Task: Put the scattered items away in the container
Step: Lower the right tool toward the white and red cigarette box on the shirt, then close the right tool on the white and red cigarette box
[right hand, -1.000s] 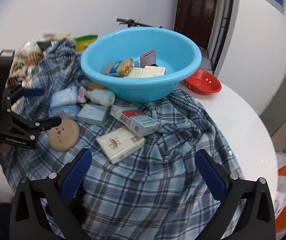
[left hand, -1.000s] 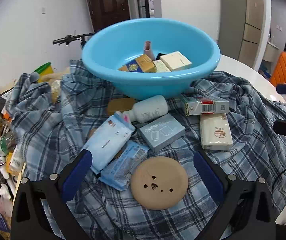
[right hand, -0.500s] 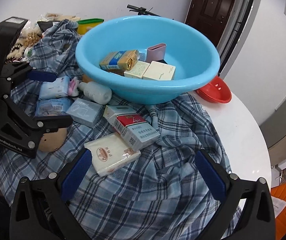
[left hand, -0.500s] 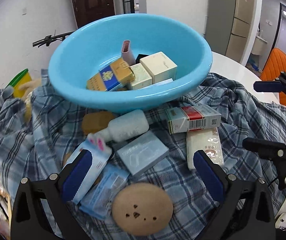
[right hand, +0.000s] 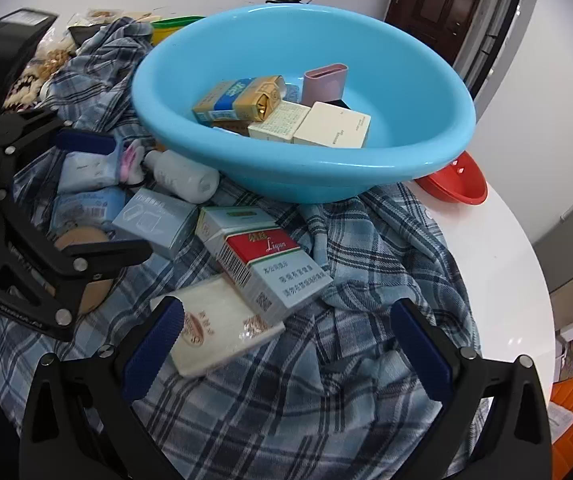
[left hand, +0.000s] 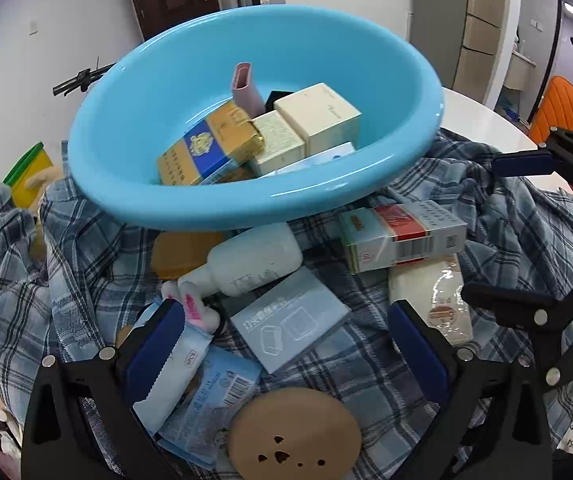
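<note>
Between my wide-open right gripper (right hand: 286, 344) jaws lies the red-and-grey carton (right hand: 264, 258), long axis running away toward the basin (right hand: 426, 160); left gripper (left hand: 282, 356), jaws also spread, hovers near the grey box (left hand: 288, 326).

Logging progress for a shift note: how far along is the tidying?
Partly done. Several boxes lie in the blue basin. Both the left gripper and right gripper are open and empty. Still on the plaid cloth: white bottle, red-and-white carton, tissue pack.
</note>
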`<act>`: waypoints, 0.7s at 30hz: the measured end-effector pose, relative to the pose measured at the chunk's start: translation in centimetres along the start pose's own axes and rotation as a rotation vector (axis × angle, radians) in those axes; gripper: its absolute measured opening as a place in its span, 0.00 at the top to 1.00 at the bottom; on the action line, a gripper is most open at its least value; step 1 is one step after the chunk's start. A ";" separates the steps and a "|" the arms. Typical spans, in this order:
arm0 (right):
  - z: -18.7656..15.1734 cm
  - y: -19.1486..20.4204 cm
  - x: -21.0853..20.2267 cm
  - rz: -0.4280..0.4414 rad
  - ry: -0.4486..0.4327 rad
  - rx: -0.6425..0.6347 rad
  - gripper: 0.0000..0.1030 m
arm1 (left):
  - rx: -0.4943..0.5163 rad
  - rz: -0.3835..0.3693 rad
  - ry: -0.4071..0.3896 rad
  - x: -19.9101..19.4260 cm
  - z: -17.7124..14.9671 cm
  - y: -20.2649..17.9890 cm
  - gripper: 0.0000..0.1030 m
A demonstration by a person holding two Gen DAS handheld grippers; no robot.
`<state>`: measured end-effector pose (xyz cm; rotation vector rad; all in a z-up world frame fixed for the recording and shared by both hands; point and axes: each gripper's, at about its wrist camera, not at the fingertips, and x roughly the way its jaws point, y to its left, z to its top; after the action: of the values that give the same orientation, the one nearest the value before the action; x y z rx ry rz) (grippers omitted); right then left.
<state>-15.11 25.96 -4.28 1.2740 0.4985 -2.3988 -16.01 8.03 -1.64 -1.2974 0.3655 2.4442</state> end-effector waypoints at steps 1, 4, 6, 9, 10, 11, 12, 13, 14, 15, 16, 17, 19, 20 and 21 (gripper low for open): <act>0.1 0.0 0.3 0.005 0.002 0.004 0.00 | -0.008 -0.001 0.003 0.1 -0.1 0.2 0.00; 0.5 0.4 1.0 -0.001 0.000 -0.012 0.01 | -0.023 0.006 0.013 0.4 -0.4 0.7 0.00; 0.7 0.8 1.3 -0.018 -0.010 -0.038 0.01 | -0.019 0.012 0.010 0.4 -0.5 0.8 0.00; 0.9 1.4 2.1 -0.047 -0.016 -0.071 0.04 | -0.021 0.017 0.015 0.4 -0.7 1.1 0.00; 0.9 1.5 2.4 -0.050 -0.012 -0.079 0.09 | -0.026 0.017 0.017 0.4 -0.7 1.1 0.00; 0.9 1.6 2.8 -0.050 -0.003 -0.082 0.11 | -0.031 0.016 0.018 0.4 -0.7 1.2 0.00; 0.9 1.6 3.1 -0.042 0.005 -0.081 0.17 | -0.035 0.014 0.017 0.3 -0.8 1.2 0.00; 0.8 1.5 3.5 -0.030 0.013 -0.078 0.23 | -0.038 0.012 0.016 0.2 -0.8 1.2 0.00; 0.7 1.5 3.7 -0.020 0.021 -0.074 0.25 | -0.041 0.010 0.015 0.1 -0.9 1.2 0.00; 0.6 1.3 4.0 -0.013 0.026 -0.068 0.29 | -0.044 0.008 0.013 0.0 -0.9 1.2 0.00; 0.5 1.2 4.1 -0.004 0.026 -0.057 0.31 | -0.045 0.007 0.013 -0.1 -1.0 1.2 0.00; 0.4 0.9 4.0 0.001 0.019 -0.039 0.34 | -0.046 0.007 0.013 -0.2 -1.1 1.2 0.00; 0.3 0.5 3.5 0.017 0.004 -0.003 0.46 | -0.047 0.009 0.015 -0.3 -1.2 1.2 0.00; 0.2 0.2 3.2 0.032 -0.002 0.016 0.50 | -0.049 0.008 0.015 -0.4 -1.3 1.2 0.00; 0.1 0.0 2.9 0.042 -0.003 0.028 0.60 | -0.051 0.006 0.015 -0.4 -1.3 1.2 0.00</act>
<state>-16.70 25.49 -6.69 1.2797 0.4341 -2.3813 -15.31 6.34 -1.94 -1.3387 0.3133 2.4654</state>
